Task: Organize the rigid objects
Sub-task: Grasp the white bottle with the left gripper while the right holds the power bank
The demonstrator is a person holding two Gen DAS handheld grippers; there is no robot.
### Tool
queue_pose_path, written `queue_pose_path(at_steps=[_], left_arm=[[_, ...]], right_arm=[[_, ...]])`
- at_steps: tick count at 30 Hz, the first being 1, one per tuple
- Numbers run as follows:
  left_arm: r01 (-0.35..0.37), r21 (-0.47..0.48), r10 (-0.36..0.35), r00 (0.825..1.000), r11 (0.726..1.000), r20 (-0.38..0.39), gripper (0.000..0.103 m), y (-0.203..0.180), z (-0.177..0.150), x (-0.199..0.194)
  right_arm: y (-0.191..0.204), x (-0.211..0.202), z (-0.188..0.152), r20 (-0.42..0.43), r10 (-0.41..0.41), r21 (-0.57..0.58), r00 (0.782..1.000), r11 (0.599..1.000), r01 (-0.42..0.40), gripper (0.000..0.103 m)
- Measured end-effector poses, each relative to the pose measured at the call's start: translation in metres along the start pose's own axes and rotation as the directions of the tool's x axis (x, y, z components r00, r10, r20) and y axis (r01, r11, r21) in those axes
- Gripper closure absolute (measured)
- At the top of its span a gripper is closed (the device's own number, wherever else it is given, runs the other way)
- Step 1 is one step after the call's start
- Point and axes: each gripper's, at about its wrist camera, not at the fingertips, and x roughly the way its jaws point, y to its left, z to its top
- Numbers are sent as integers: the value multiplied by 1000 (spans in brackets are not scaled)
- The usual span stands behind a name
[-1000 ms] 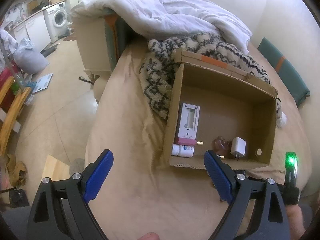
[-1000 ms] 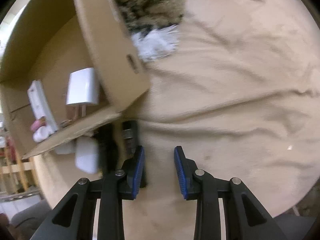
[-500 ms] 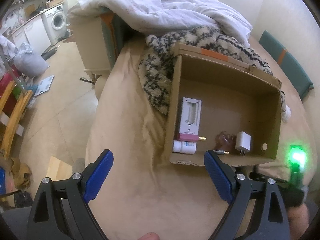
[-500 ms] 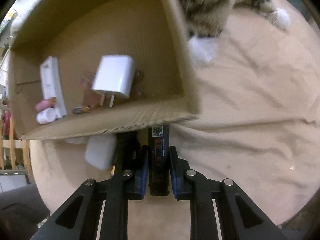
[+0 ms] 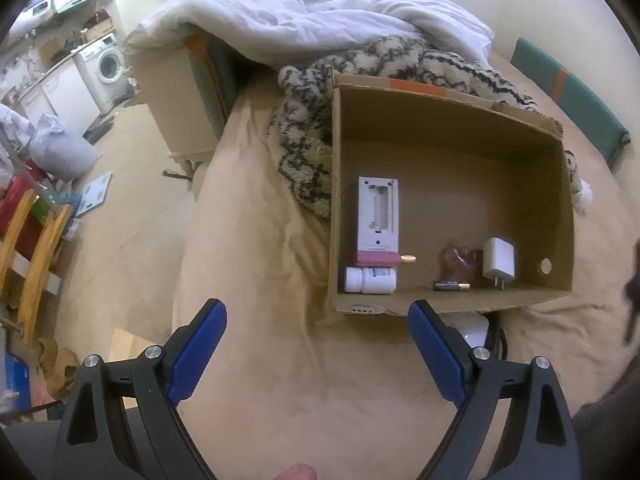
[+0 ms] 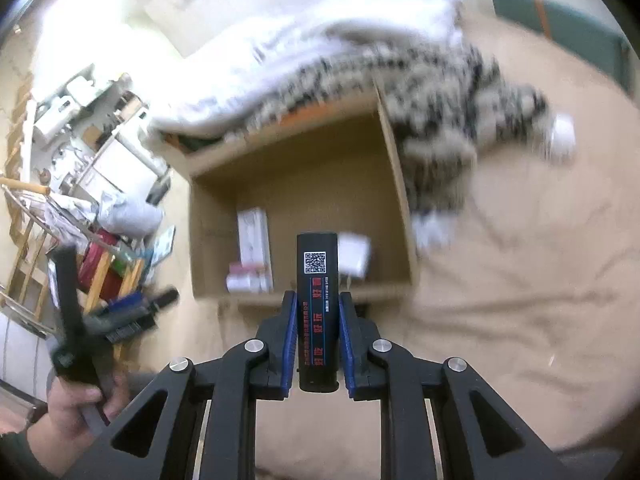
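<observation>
An open cardboard box (image 5: 452, 128) lies on the beige bed and also shows in the right wrist view (image 6: 396, 184). Inside are a white and pink device (image 5: 378, 220), a white pill bottle (image 5: 370, 280), a brown figure (image 5: 460, 260), a small battery (image 5: 452, 286) and a white charger (image 5: 498, 263). My right gripper (image 6: 318, 312) is shut on a black box with a QR code and red print (image 6: 317, 280), held above the bed in front of the box. My left gripper (image 5: 316, 340) is open and empty, near the box's front edge.
A white object (image 5: 474, 328) and a black one lie under the box's front flap. A patterned blanket (image 5: 304, 152) and a white duvet (image 5: 320, 12) lie behind the box. The bed's left edge drops to a cluttered floor with a wooden rack (image 5: 32, 240).
My right gripper closed on the black box beside the cardboard box and lifted it up off the bed. The left gripper stayed open and barely moved.
</observation>
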Motion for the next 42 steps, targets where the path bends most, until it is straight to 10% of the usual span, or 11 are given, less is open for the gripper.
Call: queue_pose_path(at_steps=[13,31,42], left_arm=[[-19,46,18,999,999,29,12,-9,-7,8],[100,149,-93,994,984,-54,15,-109,-44,64],[112,183,-97,991,977,-93,41,-137,-36,96]], right_arm=[[7,11,44,172,83,-144,982,988,-58,82],[-24,31,49,91,73,26,993,997,-76,82],[-24,46,49,40,60,35,997,997,-62,82]])
